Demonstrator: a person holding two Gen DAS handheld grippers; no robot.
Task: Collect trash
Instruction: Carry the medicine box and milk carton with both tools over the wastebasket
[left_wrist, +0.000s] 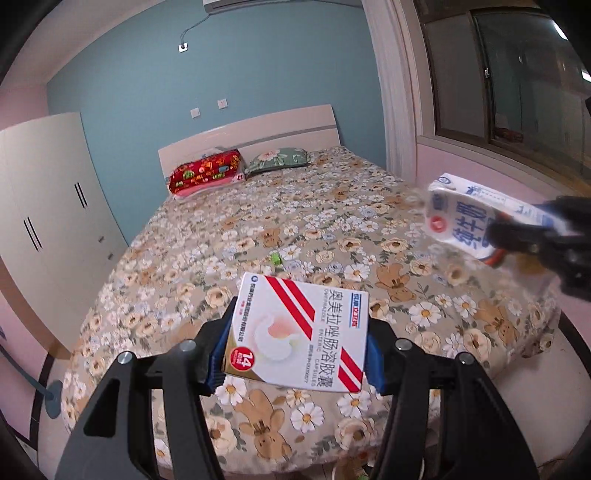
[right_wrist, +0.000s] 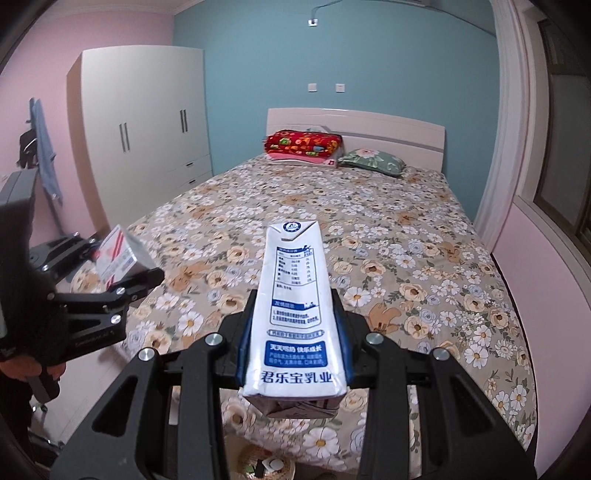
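Observation:
My left gripper (left_wrist: 295, 347) is shut on a white medicine box (left_wrist: 299, 332) with red stripes, held above the foot of the bed. My right gripper (right_wrist: 293, 332) is shut on a white and blue milk carton (right_wrist: 295, 314), also held above the bed's foot. The milk carton shows in the left wrist view (left_wrist: 461, 218) at the right, in the right gripper (left_wrist: 517, 240). The medicine box shows in the right wrist view (right_wrist: 118, 254) at the left, in the left gripper (right_wrist: 122, 273). A small green scrap (left_wrist: 275, 258) lies on the bedspread.
The bed (right_wrist: 369, 221) has a floral cover, a red folded blanket (right_wrist: 303, 146) and a green pillow (right_wrist: 371, 160) at the headboard. A white wardrobe (right_wrist: 147, 122) stands left. A woven basket (right_wrist: 266, 465) sits on the floor below the bed's foot. A window (left_wrist: 517, 92) is right.

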